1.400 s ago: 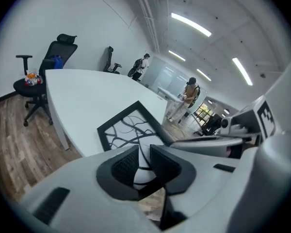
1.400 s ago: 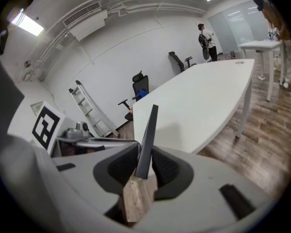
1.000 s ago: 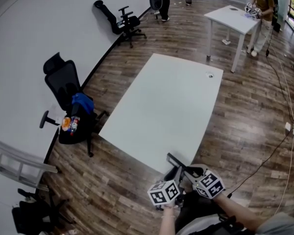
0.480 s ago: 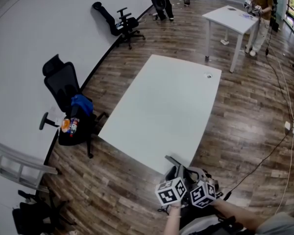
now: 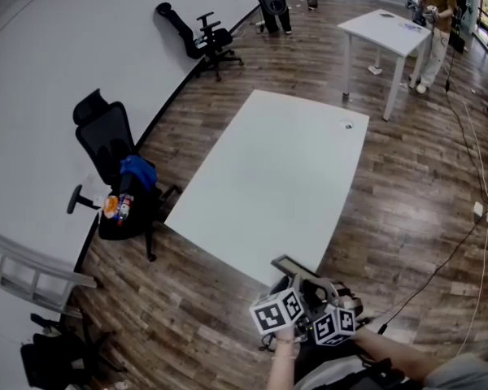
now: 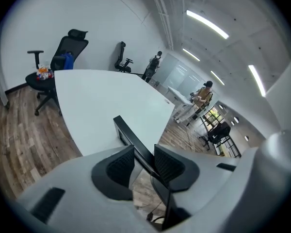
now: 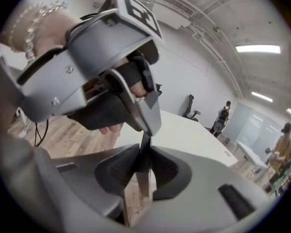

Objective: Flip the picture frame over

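Note:
The picture frame (image 5: 295,267) is thin and black, and hangs over the near edge of the white table (image 5: 268,177). My right gripper (image 7: 144,165) is shut on the frame's (image 7: 145,147) edge, pads pressed on both sides. My left gripper (image 6: 144,160) has just been opening its jaws. The frame (image 6: 130,134) still runs between its pads, close to the right pad with a gap at the left one. In the head view, the left gripper (image 5: 291,292) and the right gripper (image 5: 315,296) sit close together at the bottom. The left gripper (image 7: 111,57) fills the upper right gripper view.
A black office chair (image 5: 118,177) holding a blue bundle and bottles stands left of the table. Another chair (image 5: 203,35) lies by the far wall. A second white table (image 5: 390,27) with a person beside it stands far right. Cables (image 5: 480,210) trail over the wooden floor at right.
The right gripper's marker cube has rolled and drawn in beside the left one, lower in the picture. The frame has stayed at the table's near edge.

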